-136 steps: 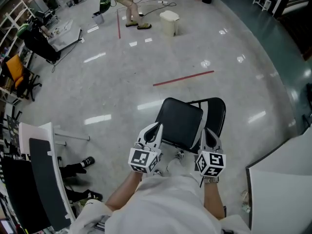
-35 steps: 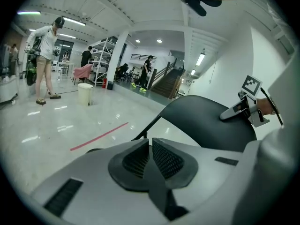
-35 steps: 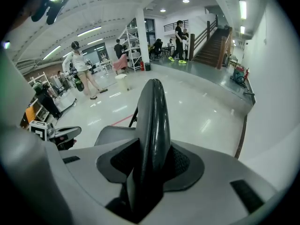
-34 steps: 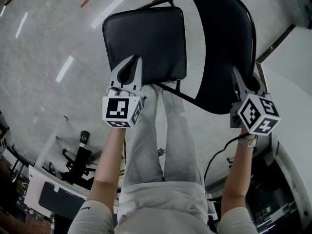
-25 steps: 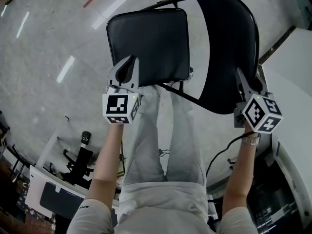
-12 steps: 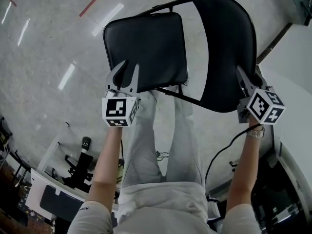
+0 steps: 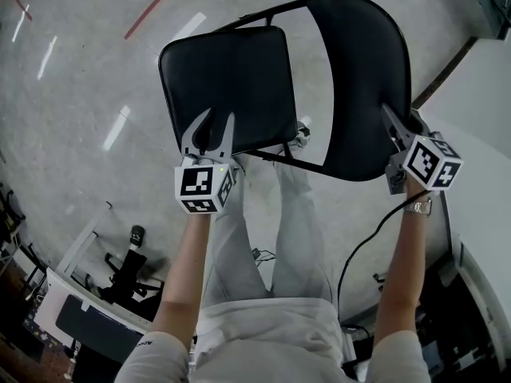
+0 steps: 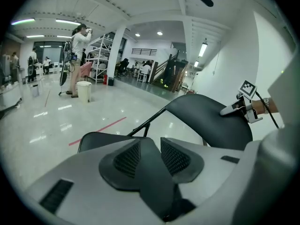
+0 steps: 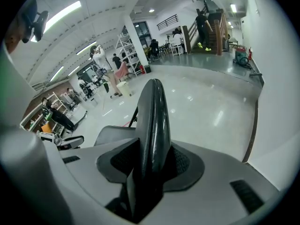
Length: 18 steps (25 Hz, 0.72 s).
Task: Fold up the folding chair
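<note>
Matt black padded seat (image 7: 223,86); smooth semi-gloss black backrest (image 7: 369,78); polished, reflective floor (image 7: 72,54).

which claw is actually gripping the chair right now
The right claw, with its jaws clamped on the edge of the backrest. The left claw has just been opening its jaws; nothing sits between them, and it only reaches the near edge of the seat.

Open workshop hall: polished floor (image 7: 72,78), red tape line (image 7: 153,5), shelving rack (image 8: 102,55), staircase (image 9: 208,29).
</note>
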Tool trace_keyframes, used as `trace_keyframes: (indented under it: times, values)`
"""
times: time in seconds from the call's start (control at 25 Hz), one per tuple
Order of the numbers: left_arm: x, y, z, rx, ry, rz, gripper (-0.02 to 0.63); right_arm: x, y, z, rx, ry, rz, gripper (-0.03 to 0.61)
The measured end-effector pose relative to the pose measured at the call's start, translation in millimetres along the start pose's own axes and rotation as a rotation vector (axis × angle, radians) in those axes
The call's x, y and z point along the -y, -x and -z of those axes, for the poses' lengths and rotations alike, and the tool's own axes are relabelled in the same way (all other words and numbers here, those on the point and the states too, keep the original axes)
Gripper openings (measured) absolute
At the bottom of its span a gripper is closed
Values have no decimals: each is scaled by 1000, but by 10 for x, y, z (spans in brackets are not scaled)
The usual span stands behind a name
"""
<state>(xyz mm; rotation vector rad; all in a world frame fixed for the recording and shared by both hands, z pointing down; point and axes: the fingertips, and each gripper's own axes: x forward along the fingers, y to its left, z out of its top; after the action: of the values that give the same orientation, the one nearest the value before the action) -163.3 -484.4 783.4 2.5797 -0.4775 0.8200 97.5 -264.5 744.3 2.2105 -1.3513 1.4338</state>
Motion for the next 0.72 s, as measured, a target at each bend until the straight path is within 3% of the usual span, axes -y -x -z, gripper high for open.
trace_keyframes:
  times: [0.2,0.4,0.72]
  values:
    - [299,-246,33,-21,14,-26,126,480,20,3,1,-32,-40,156]
    - [367,-413,3,-42,31,-49,167,957,2,67,1,-66,-93,156]
    - [415,-531,-28,-66,55,-87,181,1572,-28,95,-2,-106,-154,158]
